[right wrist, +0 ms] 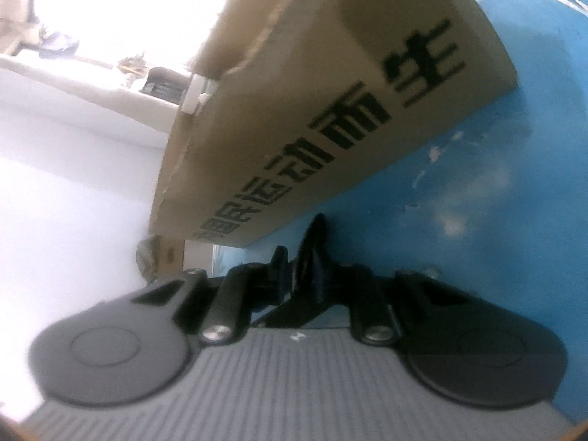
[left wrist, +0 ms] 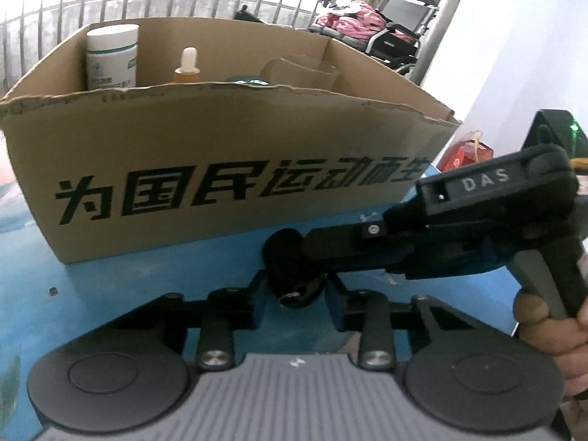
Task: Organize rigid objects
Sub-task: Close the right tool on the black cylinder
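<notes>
Down low, the left gripper (left wrist: 296,299) had its jaws drawn in close on either side of a small black object (left wrist: 298,293); whether the pads pressed on it could not be told. The right gripper (right wrist: 305,272), held by a hand (left wrist: 551,334), reached in from the right side and was clenched on the object's upper end. The object sat just above the blue counter (left wrist: 147,294), just in front of a printed cardboard box (left wrist: 220,147). Inside the box stood a white jar (left wrist: 112,55) and a dropper bottle (left wrist: 189,68).
</notes>
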A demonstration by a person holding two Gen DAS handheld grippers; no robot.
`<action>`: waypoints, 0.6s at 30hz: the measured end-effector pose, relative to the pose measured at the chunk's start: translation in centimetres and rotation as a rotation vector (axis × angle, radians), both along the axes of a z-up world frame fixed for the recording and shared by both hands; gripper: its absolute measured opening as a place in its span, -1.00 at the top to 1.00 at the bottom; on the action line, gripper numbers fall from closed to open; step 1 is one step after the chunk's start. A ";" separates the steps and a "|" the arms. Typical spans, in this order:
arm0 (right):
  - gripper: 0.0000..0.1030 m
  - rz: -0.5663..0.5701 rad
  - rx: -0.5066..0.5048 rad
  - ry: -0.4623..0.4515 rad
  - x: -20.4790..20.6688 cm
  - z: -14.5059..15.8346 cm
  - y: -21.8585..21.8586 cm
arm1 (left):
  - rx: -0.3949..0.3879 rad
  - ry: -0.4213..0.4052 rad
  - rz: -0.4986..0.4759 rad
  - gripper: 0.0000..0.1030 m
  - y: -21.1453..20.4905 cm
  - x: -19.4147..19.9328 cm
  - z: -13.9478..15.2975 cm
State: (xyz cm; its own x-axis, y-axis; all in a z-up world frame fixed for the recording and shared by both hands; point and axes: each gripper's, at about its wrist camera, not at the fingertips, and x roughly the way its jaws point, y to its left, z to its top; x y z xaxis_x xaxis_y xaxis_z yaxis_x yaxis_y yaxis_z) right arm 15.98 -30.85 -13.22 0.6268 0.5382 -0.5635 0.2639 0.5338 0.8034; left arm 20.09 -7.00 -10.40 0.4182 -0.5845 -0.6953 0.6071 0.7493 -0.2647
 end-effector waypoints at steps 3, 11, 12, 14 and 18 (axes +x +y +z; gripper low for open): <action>0.73 0.019 0.000 -0.017 0.4 0.0 0.5 | -0.016 0.007 0.006 0.43 0.4 0.1 -0.1; 0.64 -0.004 -0.024 0.024 0.8 0.0 0.7 | -0.020 0.002 0.011 0.54 0.8 0.1 -0.1; 0.63 -0.006 -0.022 0.033 0.8 0.0 0.6 | -0.018 -0.001 0.010 0.55 0.9 0.1 -0.1; 0.63 -0.001 -0.029 0.036 1.1 0.1 0.9 | -0.014 -0.005 0.012 0.61 1.1 0.0 -0.1; 0.62 0.008 -0.054 0.039 1.6 0.0 1.7 | -0.010 -0.010 0.020 0.64 1.3 0.0 -0.1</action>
State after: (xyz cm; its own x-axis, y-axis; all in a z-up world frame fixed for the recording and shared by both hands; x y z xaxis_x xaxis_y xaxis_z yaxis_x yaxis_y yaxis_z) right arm 17.61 -29.18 -13.26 0.5993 0.5111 -0.6161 0.2903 0.5785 0.7623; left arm 20.08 -5.68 -10.48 0.4367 -0.5825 -0.6855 0.5942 0.7589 -0.2663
